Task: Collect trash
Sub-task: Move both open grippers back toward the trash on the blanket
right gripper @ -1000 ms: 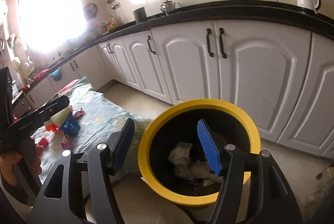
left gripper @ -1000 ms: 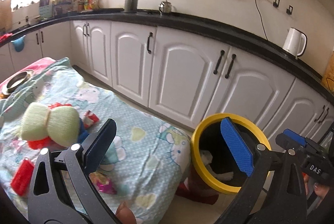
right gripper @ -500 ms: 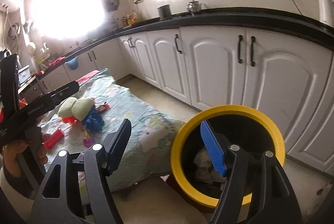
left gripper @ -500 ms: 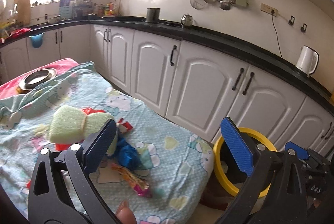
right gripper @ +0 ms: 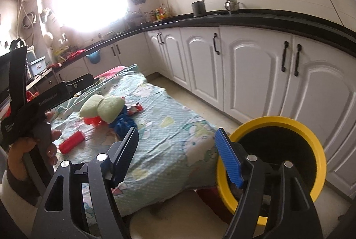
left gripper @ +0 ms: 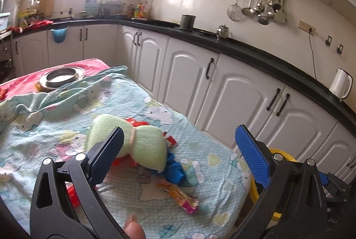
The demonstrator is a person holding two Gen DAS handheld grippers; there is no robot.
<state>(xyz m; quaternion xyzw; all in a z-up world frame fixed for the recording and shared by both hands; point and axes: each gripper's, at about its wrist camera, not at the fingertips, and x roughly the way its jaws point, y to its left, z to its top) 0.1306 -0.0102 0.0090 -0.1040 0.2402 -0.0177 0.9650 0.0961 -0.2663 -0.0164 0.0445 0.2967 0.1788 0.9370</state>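
A table under a light-blue cartoon cloth (left gripper: 66,118) holds trash: an orange-pink snack wrapper (left gripper: 181,199), a crumpled blue bag (left gripper: 174,168), red wrappers (left gripper: 170,141) and a red roll (right gripper: 71,142). A pale green bow-shaped sponge (left gripper: 133,141) lies on the pile. The yellow-rimmed black bin (right gripper: 273,161) stands on the floor at the table's end. My left gripper (left gripper: 178,152) is open and empty above the pile. My right gripper (right gripper: 178,150) is open and empty, between the table's end and the bin.
A metal bowl (left gripper: 61,77) sits on a red cloth at the table's far end. White cabinets (left gripper: 233,92) under a black counter run along the back, with a white kettle (left gripper: 340,86) on it. The left handle and hand (right gripper: 33,118) show in the right wrist view.
Both grippers have swung left, away from the bin and towards the table. The trash pile has come between my left fingers; the bin has slid to the right edge of both views.
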